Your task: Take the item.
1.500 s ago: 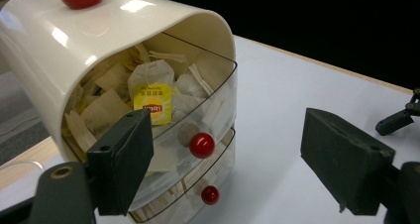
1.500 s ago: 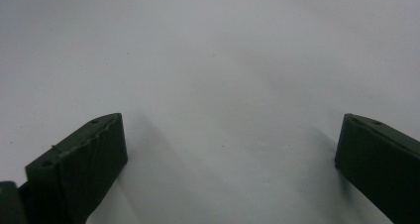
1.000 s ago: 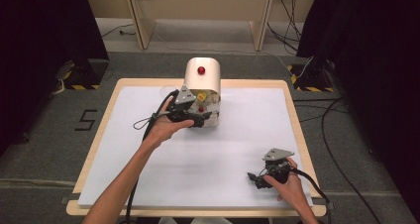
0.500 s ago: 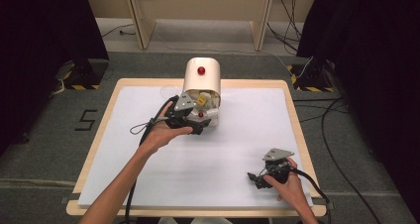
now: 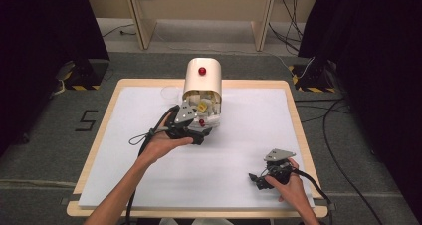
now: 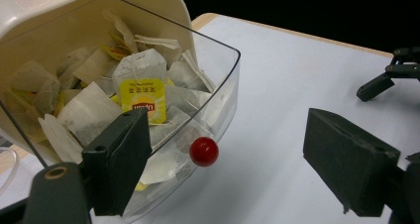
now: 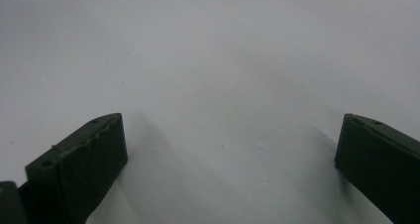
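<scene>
A cream tea-bag box (image 5: 201,75) with a red knob on top stands at the table's far middle. Its clear drawer (image 6: 225,92) is tipped open and holds several white tea bags, one with a yellow label (image 6: 142,97). A small red knob (image 6: 203,151) sits on the drawer's front wall. My left gripper (image 5: 205,129) is open just in front of the drawer, and in the left gripper view (image 6: 228,169) the knob lies between its jaws, untouched. My right gripper (image 5: 261,179) rests open near the front right edge, with bare white table between its jaws (image 7: 230,159).
The white table top (image 5: 239,135) has a wooden rim. A clear round object (image 5: 171,91) lies left of the box. The left gripper's cable (image 5: 142,135) loops on the table. Dark curtains flank the table, and cables run across the floor at the right.
My left gripper has drawn back a little toward the person, away from the drawer front. The right gripper has stayed where it was.
</scene>
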